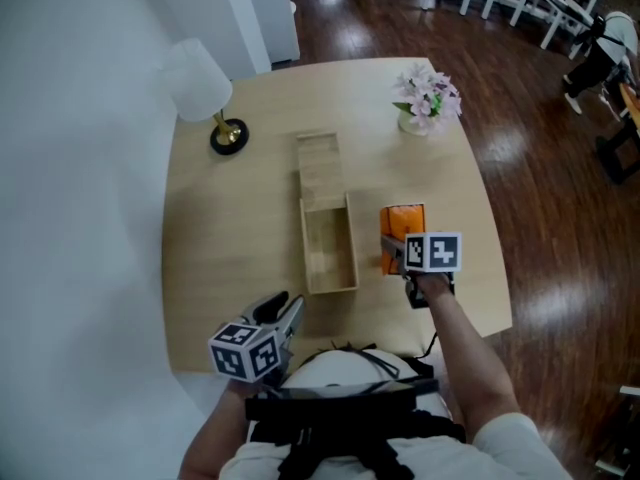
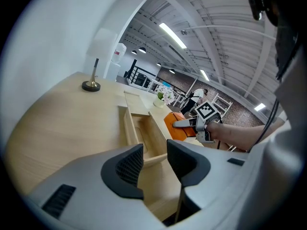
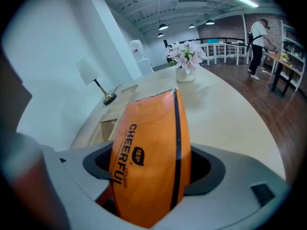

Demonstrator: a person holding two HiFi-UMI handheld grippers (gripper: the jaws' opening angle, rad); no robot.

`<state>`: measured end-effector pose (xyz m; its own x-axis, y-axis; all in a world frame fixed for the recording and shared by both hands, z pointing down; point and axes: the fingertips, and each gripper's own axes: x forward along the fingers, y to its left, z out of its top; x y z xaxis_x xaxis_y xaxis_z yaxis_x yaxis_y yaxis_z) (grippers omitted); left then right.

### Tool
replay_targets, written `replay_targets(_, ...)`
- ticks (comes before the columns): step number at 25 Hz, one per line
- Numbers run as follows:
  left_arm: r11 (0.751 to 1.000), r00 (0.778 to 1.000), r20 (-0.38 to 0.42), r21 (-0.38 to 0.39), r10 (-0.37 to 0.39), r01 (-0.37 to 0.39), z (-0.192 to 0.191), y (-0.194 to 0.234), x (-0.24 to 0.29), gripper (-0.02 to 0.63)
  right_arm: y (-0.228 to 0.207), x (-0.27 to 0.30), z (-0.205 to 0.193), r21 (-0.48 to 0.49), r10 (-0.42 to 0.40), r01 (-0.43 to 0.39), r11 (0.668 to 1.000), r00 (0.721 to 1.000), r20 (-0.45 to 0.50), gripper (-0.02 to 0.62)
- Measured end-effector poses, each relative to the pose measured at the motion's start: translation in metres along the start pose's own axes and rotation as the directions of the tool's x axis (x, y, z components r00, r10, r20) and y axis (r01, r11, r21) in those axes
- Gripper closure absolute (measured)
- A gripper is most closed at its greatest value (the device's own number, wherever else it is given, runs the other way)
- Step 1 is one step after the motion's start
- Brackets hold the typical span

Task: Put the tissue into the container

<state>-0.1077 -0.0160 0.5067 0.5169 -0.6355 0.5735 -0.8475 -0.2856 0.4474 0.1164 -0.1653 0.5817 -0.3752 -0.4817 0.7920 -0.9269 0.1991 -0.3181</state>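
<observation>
The right gripper (image 3: 151,166) pinches the orange tissue pack (image 1: 403,220) while the left gripper (image 2: 151,163) hangs slightly parted and empty; next, I'd say, comes lifting it into the wooden container (image 1: 329,250).

Both shells grey: left gripper (image 1: 283,311), right gripper (image 1: 393,252), each with a black-and-white marker cube (image 1: 245,353) (pads (image 2: 125,169) black, ribbed). Wearer: white short sleeves (image 1: 515,438), black harness straps (image 1: 350,418) across the chest.

hidden | tissue pack (image 1: 403,218) near end | behind right claw (image 1: 400,244) marker cube (image 1: 432,251)
</observation>
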Motion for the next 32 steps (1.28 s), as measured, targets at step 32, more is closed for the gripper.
replay_targets(32, 0.998, 0.998, -0.012, 0.008, -0.058, 0.058, -0.006, 0.054, -0.035, 0.446, 0.168, 0.039, -0.008, -0.073, 0.111, -0.111, 0.991, 0.994, -0.005, 0.185)
